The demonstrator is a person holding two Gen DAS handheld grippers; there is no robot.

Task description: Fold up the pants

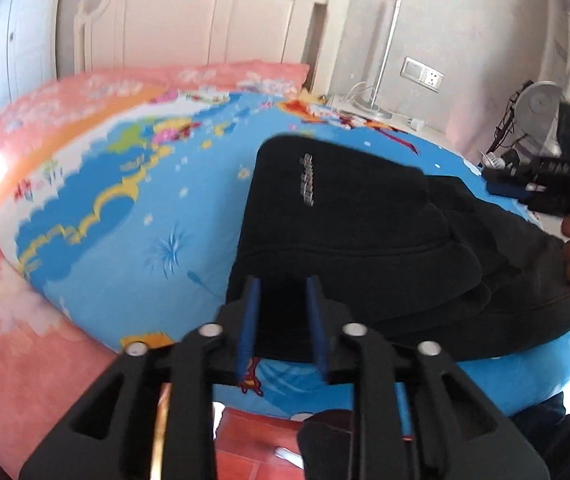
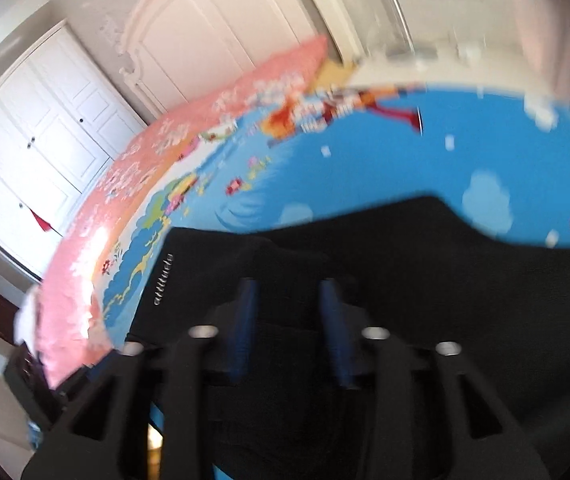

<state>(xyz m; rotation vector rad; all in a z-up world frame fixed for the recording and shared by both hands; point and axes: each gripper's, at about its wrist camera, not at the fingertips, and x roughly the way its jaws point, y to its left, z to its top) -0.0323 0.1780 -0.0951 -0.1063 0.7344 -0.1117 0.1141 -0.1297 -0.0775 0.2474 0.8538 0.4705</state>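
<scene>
Black pants [image 1: 365, 240] with a small grey logo lie folded in layers on the blue cartoon bedsheet [image 1: 133, 216]. My left gripper [image 1: 283, 286] is open, its blue pads at the near edge of the pants with nothing between them. The right gripper [image 1: 509, 186], held in a hand, shows at the far right of the left wrist view, beside the pants. In the right wrist view, which is blurred, my right gripper [image 2: 291, 286] is open over the pants [image 2: 405, 264], which fill the lower part of the view; the logo sits at their left.
A pink blanket [image 1: 17, 152] lies along the bed's left side. A white headboard [image 1: 189, 12] and wall stand behind. A lamp pole [image 1: 385, 52], a wall socket and a fan [image 1: 537, 104] are at the right. Red floor [image 1: 253, 440] shows below the bed edge.
</scene>
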